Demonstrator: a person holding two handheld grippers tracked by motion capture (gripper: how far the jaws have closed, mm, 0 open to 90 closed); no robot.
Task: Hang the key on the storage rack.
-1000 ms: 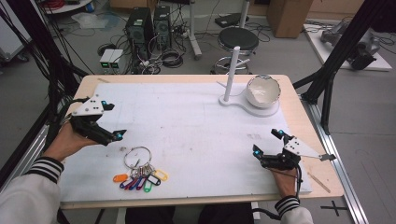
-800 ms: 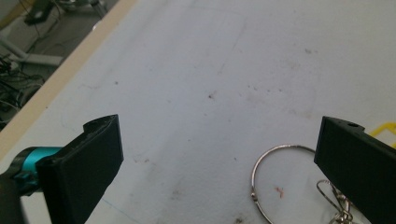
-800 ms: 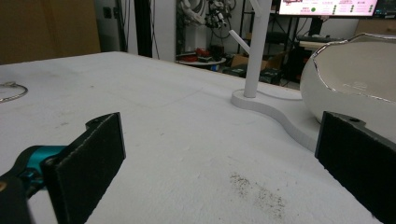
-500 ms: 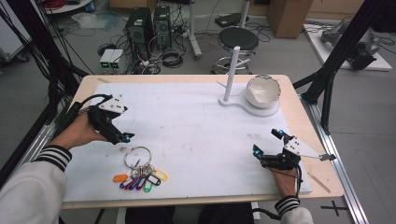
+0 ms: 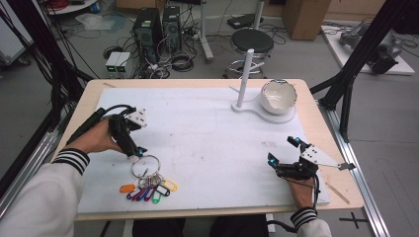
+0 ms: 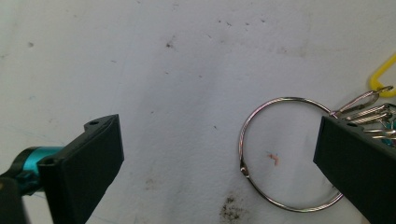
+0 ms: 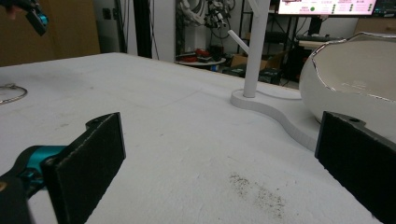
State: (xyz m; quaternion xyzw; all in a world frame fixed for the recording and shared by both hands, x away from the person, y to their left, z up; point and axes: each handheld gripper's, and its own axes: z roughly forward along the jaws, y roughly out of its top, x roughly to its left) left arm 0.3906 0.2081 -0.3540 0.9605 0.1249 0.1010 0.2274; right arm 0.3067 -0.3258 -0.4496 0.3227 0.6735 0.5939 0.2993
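Nearest the person lies one key ring [image 5: 146,167] on the white mat [image 5: 207,133], toward its front left, with a fan of coloured tags [image 5: 148,190] at its near side — about six, though they overlap too much to count surely. Just above the ring hangs the left gripper [image 5: 137,152], jaws spread wide, one over the ring's edge in the left gripper view. The right gripper [image 5: 282,152] rests near the front right, jaws likewise wide, holding nothing. Farther back stand one white bowl [image 5: 278,96] and one white post [image 5: 245,76] on a shared base.
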